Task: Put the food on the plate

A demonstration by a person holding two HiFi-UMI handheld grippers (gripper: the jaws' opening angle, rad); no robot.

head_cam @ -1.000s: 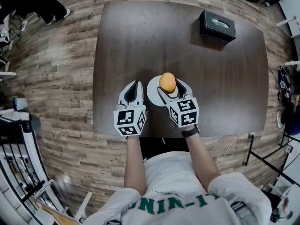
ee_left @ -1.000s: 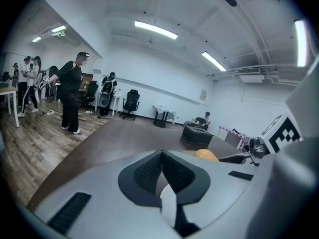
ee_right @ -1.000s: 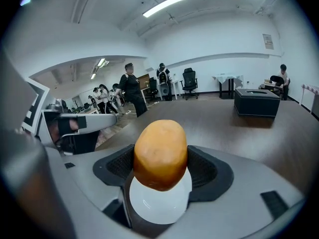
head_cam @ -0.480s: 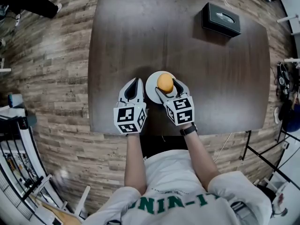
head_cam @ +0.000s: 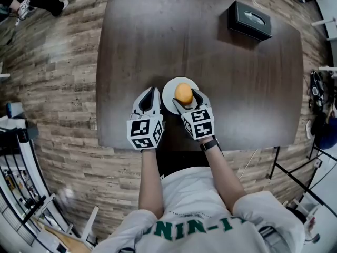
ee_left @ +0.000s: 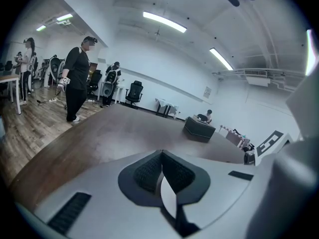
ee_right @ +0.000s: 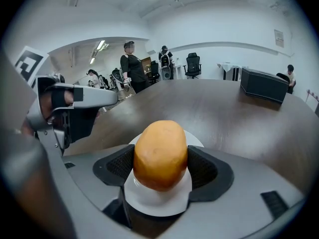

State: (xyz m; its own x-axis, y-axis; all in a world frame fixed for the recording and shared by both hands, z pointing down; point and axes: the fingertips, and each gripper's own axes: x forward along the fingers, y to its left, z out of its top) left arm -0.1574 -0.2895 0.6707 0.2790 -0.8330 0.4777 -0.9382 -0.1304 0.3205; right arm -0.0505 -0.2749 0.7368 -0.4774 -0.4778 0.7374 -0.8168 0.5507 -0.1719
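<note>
Left gripper [head_cam: 150,93] sits at 8 o'clock of the white plate [head_cam: 169,87], jaws closed and empty, just beside the rim. Right gripper [head_cam: 186,97] is clamped on the orange, roll-shaped food piece [head_cam: 183,93], pads on both flanks, over plate centre. Can't tell if the base is touching yet. Suggest lowering straight down until it seats, then opening slowly and evenly so it doesn't roll, and backing out toward 6 o'clock. Black tissue box [head_cam: 249,20] at 1 o'clock on the counter [head_cam: 158,36], well apart, no obstruction.
</note>
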